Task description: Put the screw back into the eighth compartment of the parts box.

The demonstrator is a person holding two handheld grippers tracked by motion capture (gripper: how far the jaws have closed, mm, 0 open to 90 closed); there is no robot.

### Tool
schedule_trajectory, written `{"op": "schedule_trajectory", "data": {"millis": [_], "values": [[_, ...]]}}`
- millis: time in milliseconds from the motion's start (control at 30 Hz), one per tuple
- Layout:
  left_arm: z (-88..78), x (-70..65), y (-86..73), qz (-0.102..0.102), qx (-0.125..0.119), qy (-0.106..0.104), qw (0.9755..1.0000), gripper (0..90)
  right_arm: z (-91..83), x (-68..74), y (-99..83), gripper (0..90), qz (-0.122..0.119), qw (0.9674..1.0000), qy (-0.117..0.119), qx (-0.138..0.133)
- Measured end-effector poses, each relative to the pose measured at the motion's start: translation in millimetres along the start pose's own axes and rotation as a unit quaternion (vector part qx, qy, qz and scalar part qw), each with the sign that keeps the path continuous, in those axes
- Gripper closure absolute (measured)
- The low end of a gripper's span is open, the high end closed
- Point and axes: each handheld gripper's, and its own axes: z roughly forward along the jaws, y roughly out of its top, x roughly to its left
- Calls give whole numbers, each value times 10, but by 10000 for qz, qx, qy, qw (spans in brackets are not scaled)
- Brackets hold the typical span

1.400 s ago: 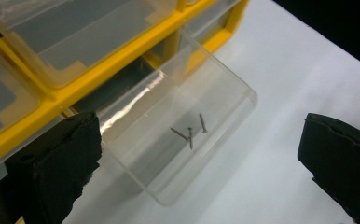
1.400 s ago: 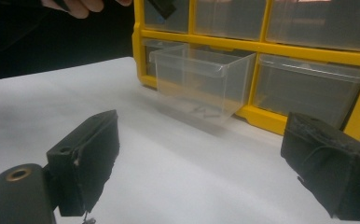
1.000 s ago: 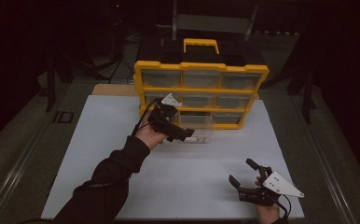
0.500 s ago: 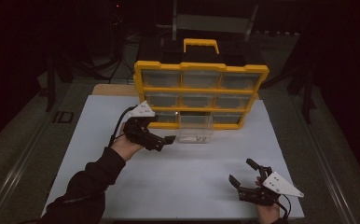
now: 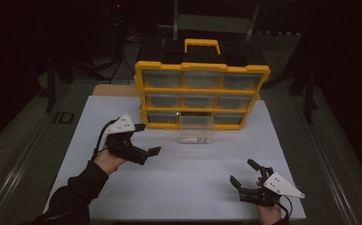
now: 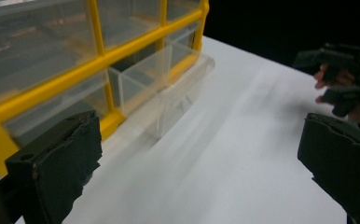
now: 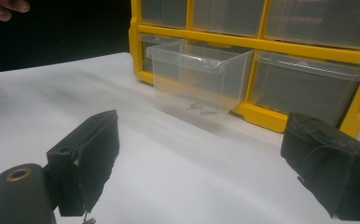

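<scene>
At the bench, a person's left gripper (image 5: 144, 139) hovers left of the yellow organiser (image 5: 201, 93), jaws spread and empty, apparently clear of the one clear drawer (image 5: 196, 130) that juts from the organiser's bottom row, middle slot. That drawer rests on the white sheet (image 5: 179, 183) with a few small dark parts inside, too small to identify. The organiser holds nine drawers in three rows of three. Right of and nearer than the organiser, the right gripper (image 5: 245, 173) sits low, jaws also spread, seemingly waiting its turn.
</scene>
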Motion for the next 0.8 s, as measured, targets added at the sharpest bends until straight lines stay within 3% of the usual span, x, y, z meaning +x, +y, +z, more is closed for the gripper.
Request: {"op": "schedule_trajectory", "data": {"millis": [367, 800], "values": [[-170, -39, -398, 225, -71, -62, 9997, 0, 0, 6, 0, 115, -26, 10000, -24, 31], [-280, -22, -687, 289, -112, -67, 9995, 0, 0, 11, 3, 115, -26, 10000, -24, 31]]}}
